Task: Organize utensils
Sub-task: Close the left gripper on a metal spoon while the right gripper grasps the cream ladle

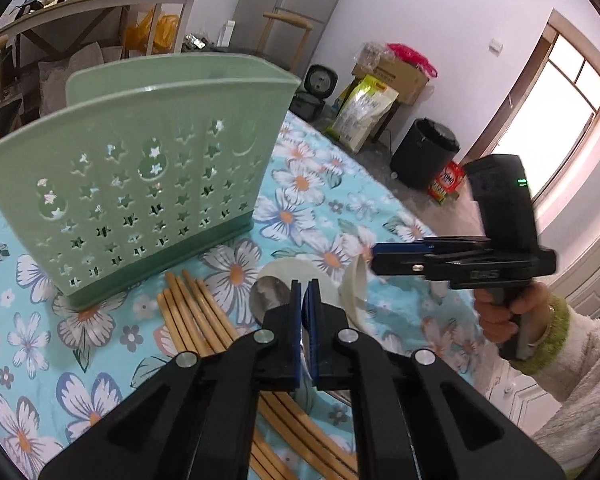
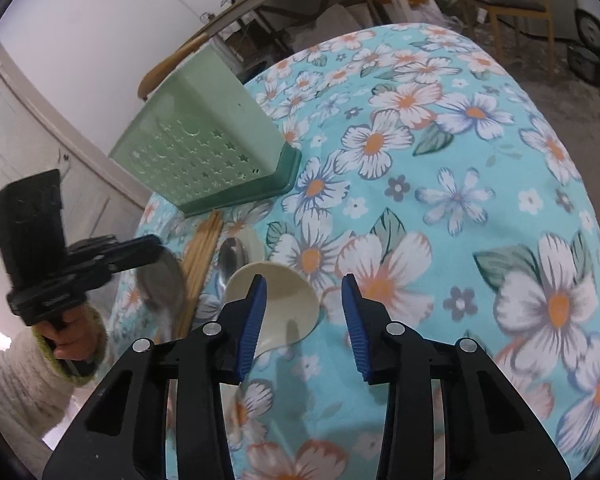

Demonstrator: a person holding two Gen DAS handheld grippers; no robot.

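Two spoons (image 2: 272, 300) lie beside chopsticks (image 1: 196, 316) below the holder (image 1: 140, 184).

**Left gripper clamped, right gripper apart**

The left gripper (image 1: 304, 308) tilts downward in front of the green holder (image 1: 140, 184), its blue pads pinched on a metal spoon (image 1: 268, 294). The right gripper (image 2: 304, 320) also slants down, farther from the holder, with its pads apart and pressing on nothing. Each hand (image 1: 508, 312) wraps a black grip, in fuzzy white sleeves (image 1: 580, 368) with green cuffs.
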